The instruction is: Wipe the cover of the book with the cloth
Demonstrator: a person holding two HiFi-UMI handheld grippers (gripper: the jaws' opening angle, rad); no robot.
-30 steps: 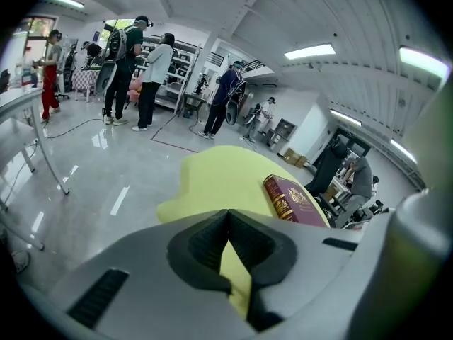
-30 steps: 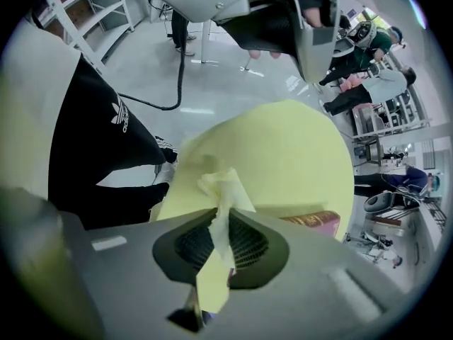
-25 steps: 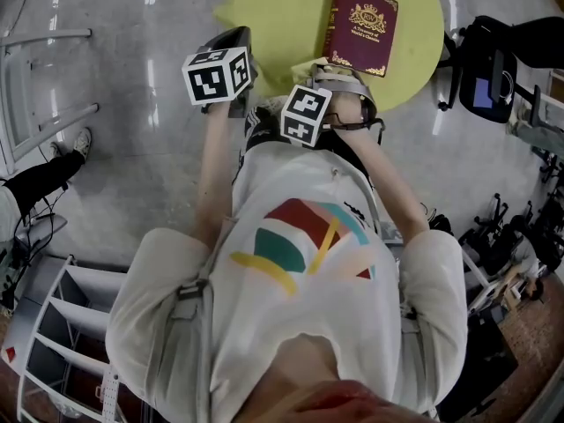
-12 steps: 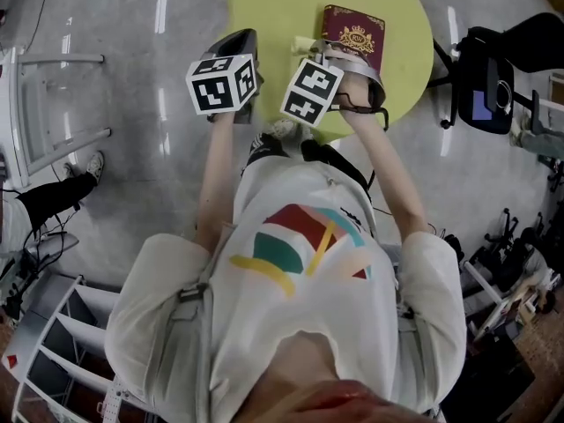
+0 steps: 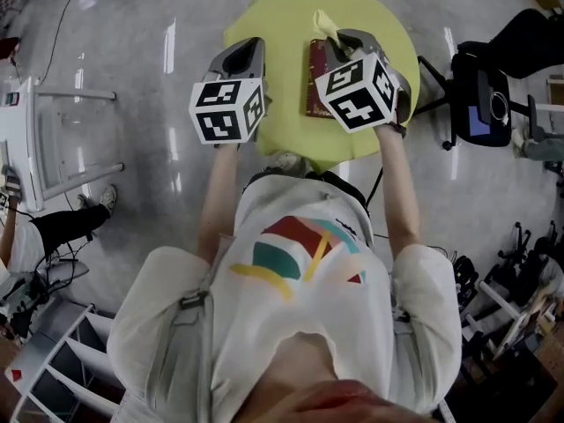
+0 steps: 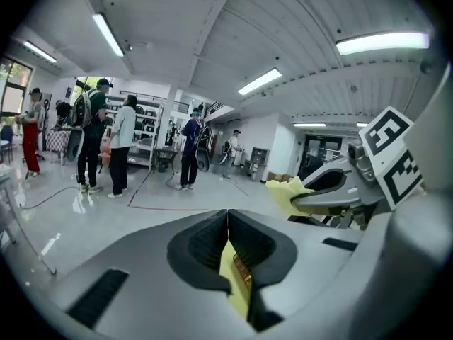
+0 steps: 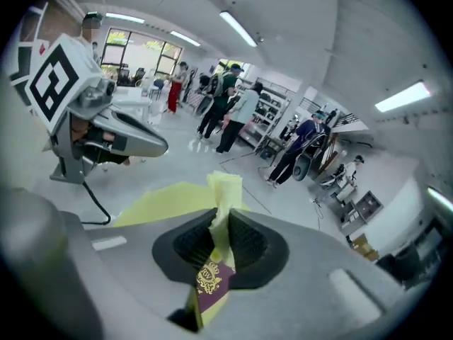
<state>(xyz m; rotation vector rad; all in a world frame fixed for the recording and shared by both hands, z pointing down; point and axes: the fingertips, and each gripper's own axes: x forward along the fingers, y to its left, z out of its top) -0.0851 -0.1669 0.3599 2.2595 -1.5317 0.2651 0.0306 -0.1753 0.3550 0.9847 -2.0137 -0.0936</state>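
A dark red book (image 5: pixel 317 82) with a gold crest lies on the round yellow table (image 5: pixel 282 25). My right gripper (image 5: pixel 339 40) hovers over it and hides most of the cover. Its jaws are shut on a yellow cloth (image 5: pixel 323 22), which sticks up past the tips. In the right gripper view the cloth (image 7: pixel 225 190) is pinched in the right gripper (image 7: pixel 221 222), with the book (image 7: pixel 212 282) below. My left gripper (image 5: pixel 248 49) is shut and empty over the table's left edge. In the left gripper view the left gripper (image 6: pixel 227 214) shows a sliver of book (image 6: pixel 242 271) below its tips.
A white rack (image 5: pixel 53 139) stands on the grey floor at the left, with a seated person's leg (image 5: pixel 62 227) near it. A black chair (image 5: pixel 480 86) is right of the table. White shelving (image 5: pixel 35 359) is at bottom left. Several people (image 6: pixel 106 140) stand far off.
Both grippers have moved forward over the table. The right gripper with the cloth went from the book's near edge to above its cover. The left gripper now reaches the table's left edge.
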